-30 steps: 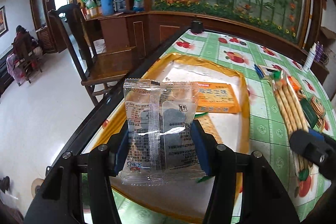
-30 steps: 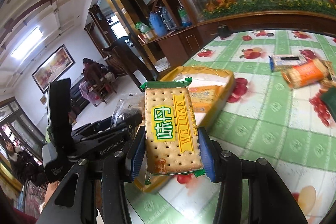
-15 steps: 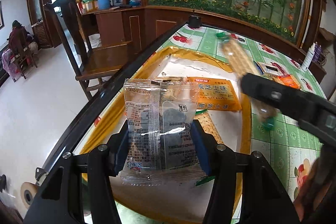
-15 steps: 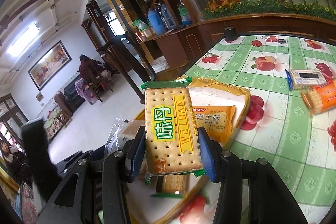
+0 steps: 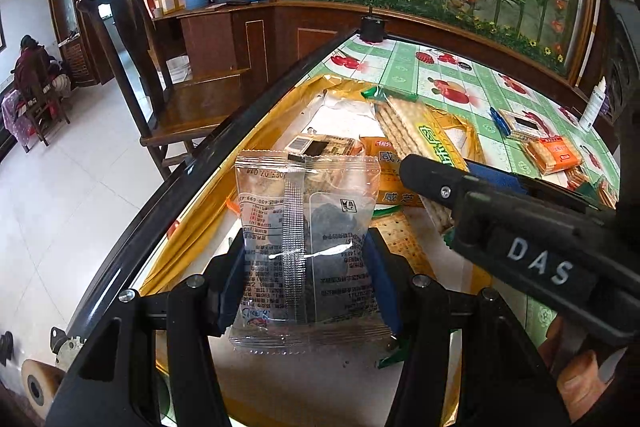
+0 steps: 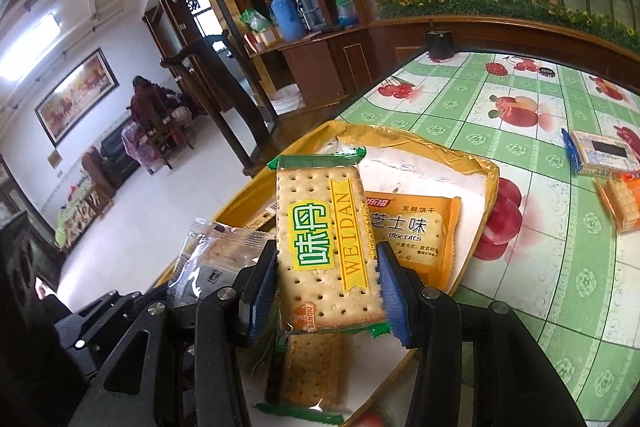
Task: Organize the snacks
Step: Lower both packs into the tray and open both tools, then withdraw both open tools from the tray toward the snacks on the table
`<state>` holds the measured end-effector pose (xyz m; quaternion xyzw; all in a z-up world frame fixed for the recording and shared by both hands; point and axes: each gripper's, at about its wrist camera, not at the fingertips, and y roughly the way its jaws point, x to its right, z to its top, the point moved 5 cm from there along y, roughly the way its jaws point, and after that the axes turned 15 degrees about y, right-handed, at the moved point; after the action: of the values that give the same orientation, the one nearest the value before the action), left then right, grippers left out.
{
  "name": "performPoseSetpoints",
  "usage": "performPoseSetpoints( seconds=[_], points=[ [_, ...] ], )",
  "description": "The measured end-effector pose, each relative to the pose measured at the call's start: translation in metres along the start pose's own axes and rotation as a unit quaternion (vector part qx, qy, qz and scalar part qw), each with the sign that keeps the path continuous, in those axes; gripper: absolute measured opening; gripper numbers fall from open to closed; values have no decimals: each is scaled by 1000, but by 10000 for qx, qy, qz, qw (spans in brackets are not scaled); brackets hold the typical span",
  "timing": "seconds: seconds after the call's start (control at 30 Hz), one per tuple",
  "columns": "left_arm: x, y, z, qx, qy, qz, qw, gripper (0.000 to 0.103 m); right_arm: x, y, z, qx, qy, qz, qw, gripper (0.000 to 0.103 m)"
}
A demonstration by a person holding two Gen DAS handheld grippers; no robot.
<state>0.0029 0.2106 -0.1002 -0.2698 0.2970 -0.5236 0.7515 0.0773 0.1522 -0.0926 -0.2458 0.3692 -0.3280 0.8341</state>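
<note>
Wood-panelled room, tabletop (image 6: 532,267) under a green fruit-print cloth; a gold tray (image 6: 490,183) sits near its edge. Left gripper (image 5: 304,279) is closed partway on a clear packet (image 5: 306,251) with dark contents, held upright over the near end of the tray. Right gripper (image 6: 328,291) is closed partway on a cracker pack (image 6: 326,247) with a green-and-yellow label, also upright, above the tray. Already in the tray: an orange biscuit pack (image 6: 416,235), a second cracker pack (image 6: 314,371) lying flat below the right gripper, and a dark-labelled packet (image 5: 320,147) further back. Out on the cloth, well apart from the tray: a blue-edged packet (image 6: 600,151) and an orange cracker pack (image 6: 620,201). Step in hand, as judged: both held snacks are being brought to the tray for placing. Next move calls for lowering each onto bare tray floor, laying it flat, then releasing; loose packs on the cloth remain to collect.
</note>
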Motion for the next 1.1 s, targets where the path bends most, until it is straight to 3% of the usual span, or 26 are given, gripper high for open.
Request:
performPoseSetpoints(
  seconds=[0.3,0.5,0.57,0.7,1.1],
  points=[
    [-6,3,-3,-92,-185,-13,9998,58,1,5,-1,3,-130,-184,9997,50],
    [-6,3,-5,-244,-153,139,9995,70,8,-5,1,32,11,-118,9999,51],
    [-6,1,-6,-242,-164,148,9995,74,12,-14,2,92,100,-72,9999,51],
    [-5,-7,-3,-182,-183,179,9995,80,18,-33,4,257,174,-67,9995,65],
    [33,-28,12,86,163,-89,9998,82,63,-99,-12,577,489,-188,9970,69]
  ],
)
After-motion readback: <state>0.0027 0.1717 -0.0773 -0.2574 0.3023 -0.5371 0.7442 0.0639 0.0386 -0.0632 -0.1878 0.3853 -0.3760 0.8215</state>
